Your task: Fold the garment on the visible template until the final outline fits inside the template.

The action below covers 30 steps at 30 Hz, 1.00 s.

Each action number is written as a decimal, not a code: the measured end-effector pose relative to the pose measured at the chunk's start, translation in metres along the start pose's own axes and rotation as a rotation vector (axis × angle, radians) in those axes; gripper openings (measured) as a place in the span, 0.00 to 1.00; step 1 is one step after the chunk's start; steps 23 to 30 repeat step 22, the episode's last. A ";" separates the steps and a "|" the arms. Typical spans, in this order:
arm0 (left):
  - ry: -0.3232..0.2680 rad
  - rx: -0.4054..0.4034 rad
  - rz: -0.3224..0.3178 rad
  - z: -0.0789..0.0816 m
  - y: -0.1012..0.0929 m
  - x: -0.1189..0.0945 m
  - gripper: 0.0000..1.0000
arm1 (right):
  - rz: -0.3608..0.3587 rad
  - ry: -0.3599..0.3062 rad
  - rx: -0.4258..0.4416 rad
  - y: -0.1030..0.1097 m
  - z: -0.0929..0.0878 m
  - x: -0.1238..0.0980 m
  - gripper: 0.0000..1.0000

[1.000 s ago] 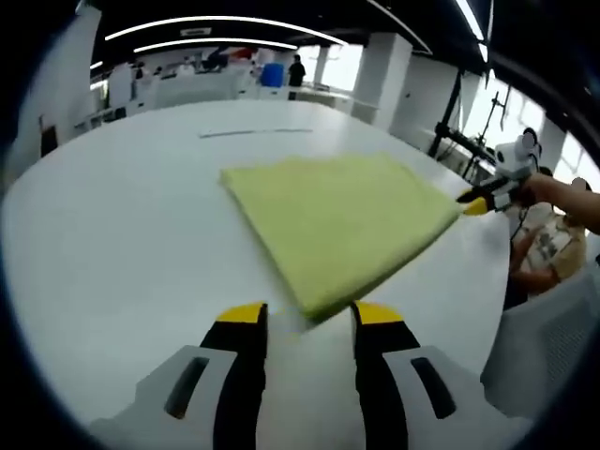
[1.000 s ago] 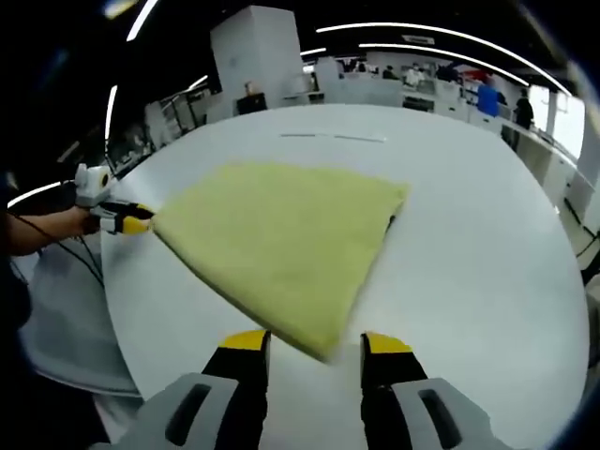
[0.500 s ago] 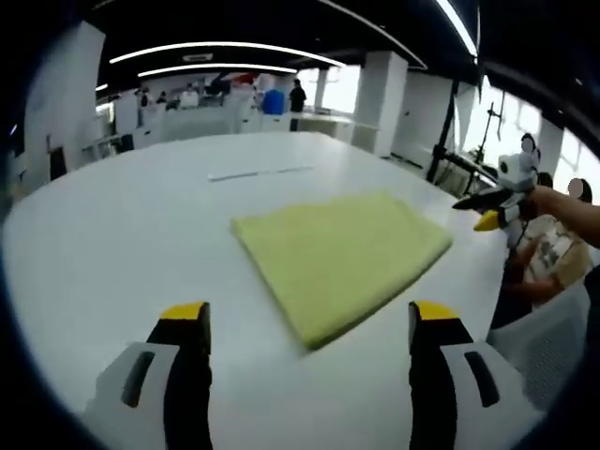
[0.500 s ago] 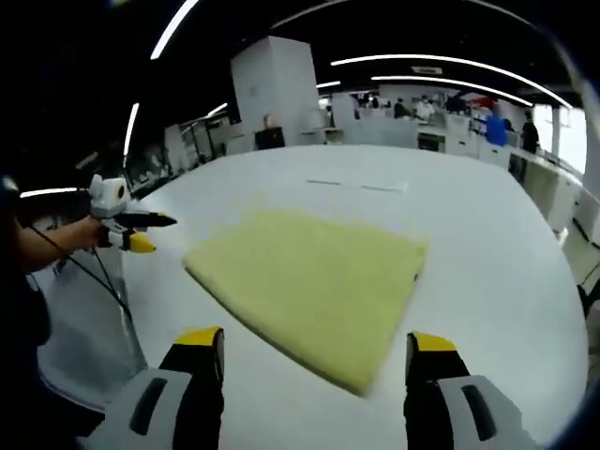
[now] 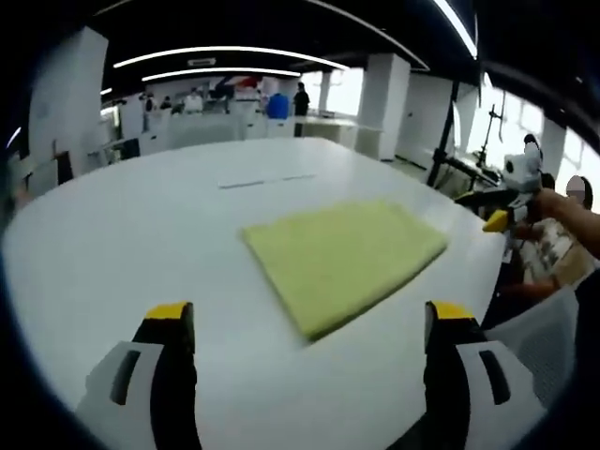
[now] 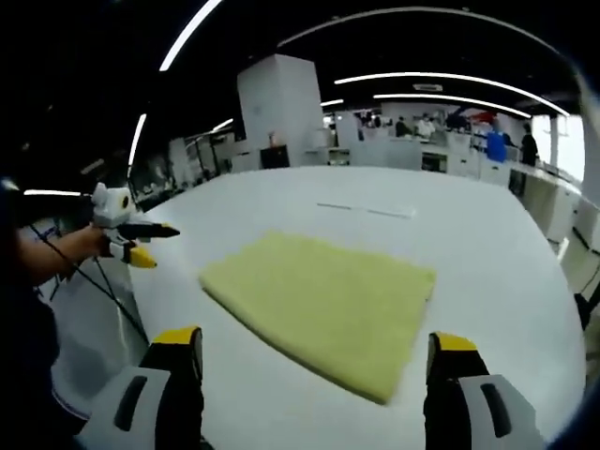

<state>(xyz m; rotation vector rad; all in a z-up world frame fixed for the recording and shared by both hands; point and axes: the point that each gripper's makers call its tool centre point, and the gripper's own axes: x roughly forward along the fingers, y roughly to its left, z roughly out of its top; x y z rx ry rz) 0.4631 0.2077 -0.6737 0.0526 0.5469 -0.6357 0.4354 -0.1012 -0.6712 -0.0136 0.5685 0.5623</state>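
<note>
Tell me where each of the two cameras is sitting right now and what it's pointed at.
Left gripper view: rides the left gripper, jaws wide open, raised off the white table, facing the folded yellow-green cloth; the right gripper and the person's hand show at the right edge.
Right gripper view: rides the right gripper, jaws open, facing the cloth from the opposite corner; the left gripper and the person's arm show at the left.
Shared: cloth, table, each other's gripper.
</note>
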 end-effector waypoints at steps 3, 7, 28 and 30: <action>-0.016 0.002 0.018 0.004 0.002 -0.006 0.99 | -0.009 -0.003 0.000 -0.001 0.000 -0.002 0.99; -0.029 -0.011 0.022 0.006 0.001 -0.010 0.99 | -0.018 -0.007 -0.003 -0.003 0.001 -0.004 0.97; -0.057 -0.053 0.033 0.007 -0.003 -0.017 0.99 | -0.023 0.008 -0.026 -0.001 -0.003 -0.008 0.94; -0.057 -0.053 0.033 0.007 -0.003 -0.017 0.99 | -0.023 0.008 -0.026 -0.001 -0.003 -0.008 0.94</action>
